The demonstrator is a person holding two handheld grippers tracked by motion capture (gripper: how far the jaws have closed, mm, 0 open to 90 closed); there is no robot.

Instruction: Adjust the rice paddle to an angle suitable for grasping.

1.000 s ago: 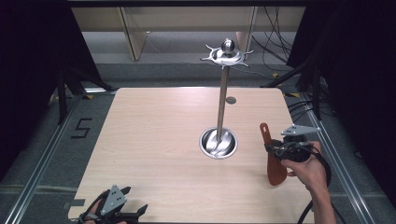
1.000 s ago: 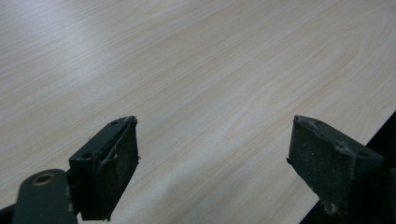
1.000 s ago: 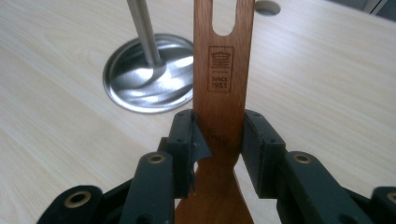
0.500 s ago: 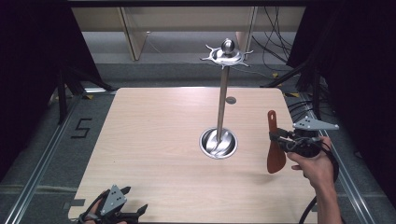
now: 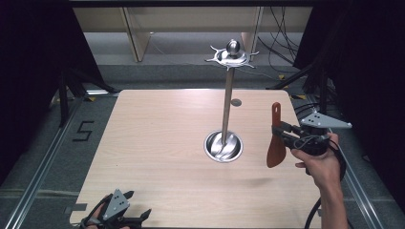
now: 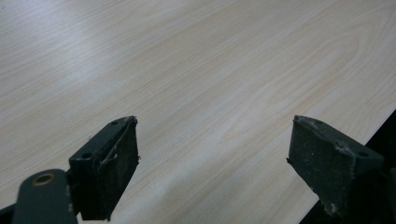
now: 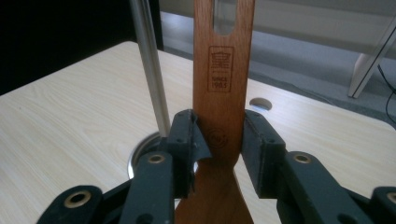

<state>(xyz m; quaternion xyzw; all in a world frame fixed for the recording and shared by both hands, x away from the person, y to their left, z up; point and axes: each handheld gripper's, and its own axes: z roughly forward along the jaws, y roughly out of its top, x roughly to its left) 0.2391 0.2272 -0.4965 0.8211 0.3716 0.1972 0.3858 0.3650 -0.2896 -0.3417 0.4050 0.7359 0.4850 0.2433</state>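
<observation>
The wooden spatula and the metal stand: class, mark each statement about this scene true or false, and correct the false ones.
1. The right gripper has its jaws shut on the wooden spatula. True.
2. The spatula lies flat on the table. False: it is held upright above the table, handle up.
3. The left gripper holds a spoon. False: its jaws stand open with nothing between them.
4. The metal stand has a round bowl-shaped base and a hooked top. True.
5. The spatula hangs from a hook of the stand. False: it is beside the stand, apart from it.
</observation>
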